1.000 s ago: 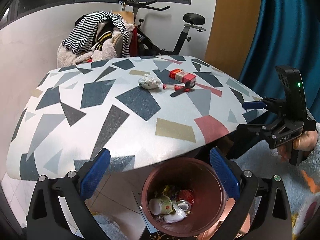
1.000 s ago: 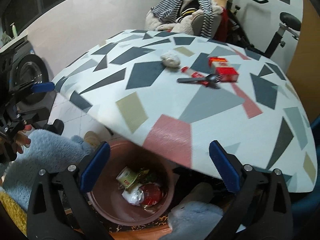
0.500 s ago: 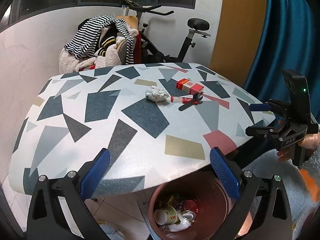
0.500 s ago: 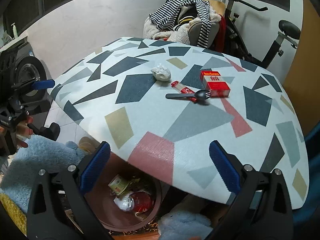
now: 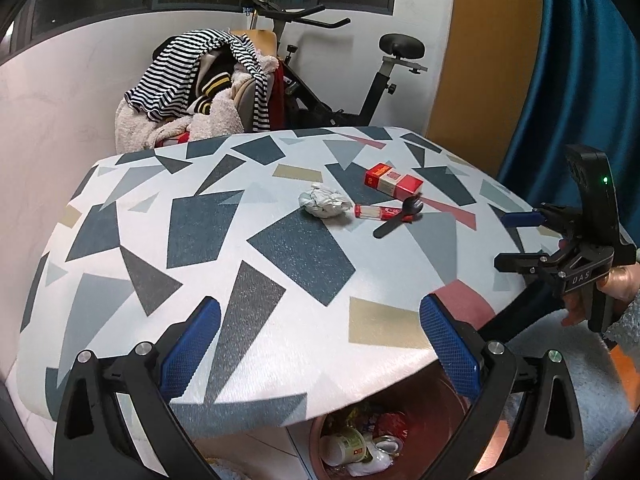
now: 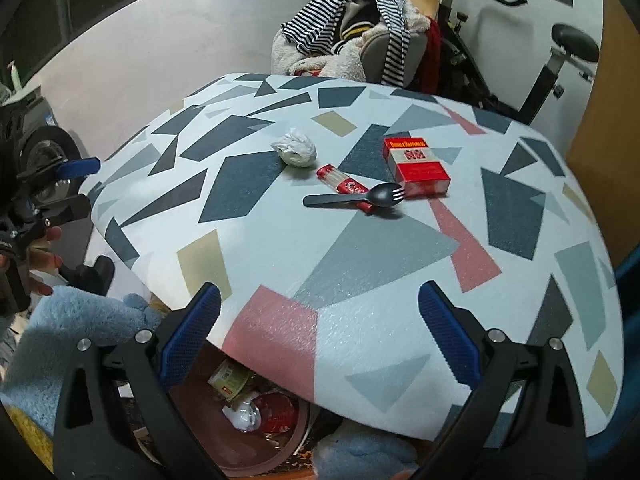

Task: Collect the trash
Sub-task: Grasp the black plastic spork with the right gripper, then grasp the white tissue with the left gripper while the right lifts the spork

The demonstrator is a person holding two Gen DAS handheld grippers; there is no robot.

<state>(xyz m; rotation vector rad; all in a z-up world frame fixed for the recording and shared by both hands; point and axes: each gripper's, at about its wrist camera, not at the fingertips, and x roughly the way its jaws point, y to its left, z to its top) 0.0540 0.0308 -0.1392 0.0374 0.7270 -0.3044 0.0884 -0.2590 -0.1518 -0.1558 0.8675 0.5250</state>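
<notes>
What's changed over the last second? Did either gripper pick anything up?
No pickup. Both grippers rose from over the bin and swung toward the table; left gripper and right gripper remain open and empty. The crumpled paper, red tube, black spork and red box haven't moved.

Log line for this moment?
left gripper open, empty | right gripper open, empty | tissue, tube, spork, box on table
</notes>
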